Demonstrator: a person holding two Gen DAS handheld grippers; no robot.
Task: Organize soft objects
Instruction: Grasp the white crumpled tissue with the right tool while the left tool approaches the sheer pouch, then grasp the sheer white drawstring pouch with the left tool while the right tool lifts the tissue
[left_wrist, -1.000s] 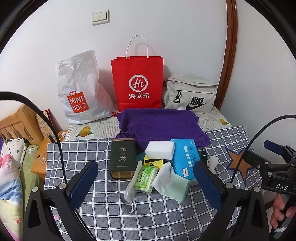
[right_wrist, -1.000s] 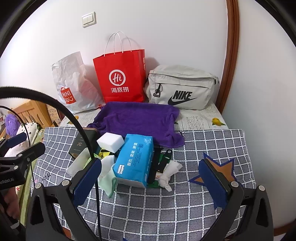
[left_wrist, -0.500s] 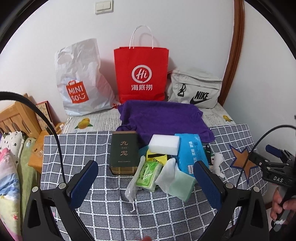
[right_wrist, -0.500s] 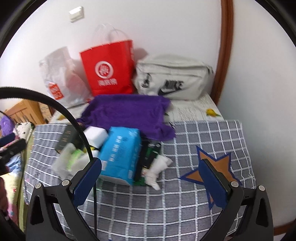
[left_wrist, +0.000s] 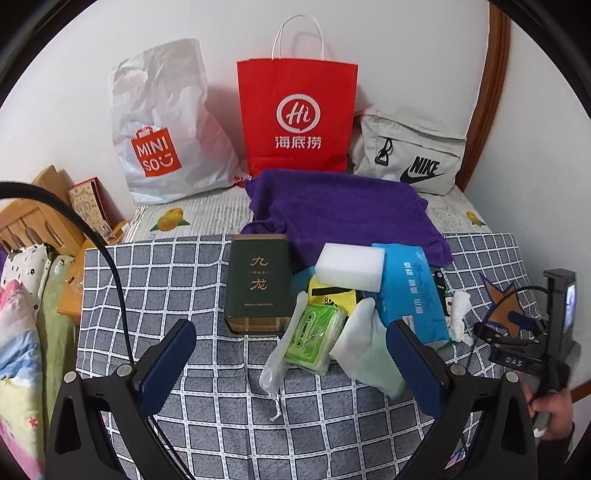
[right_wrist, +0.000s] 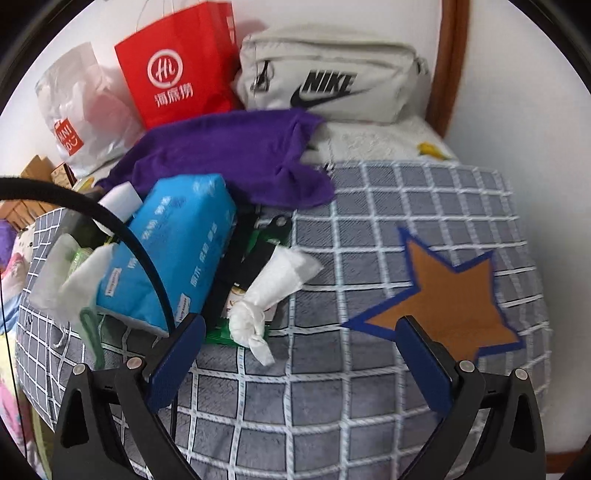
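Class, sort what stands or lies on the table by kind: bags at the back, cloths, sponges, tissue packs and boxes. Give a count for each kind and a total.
Bags: 3 (plastic bag, red paper bag, grey pouch)
Cloths: 1 (purple towel)
Sponges: 1 (white sponge)
Tissue packs: 2 (blue pack, green pack)
Boxes: 1 (dark green box)
Total: 8

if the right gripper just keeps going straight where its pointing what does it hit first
Probably bare checked cloth. The right gripper is open and aimed between the knotted white tissue and the star patch; depth is unclear.
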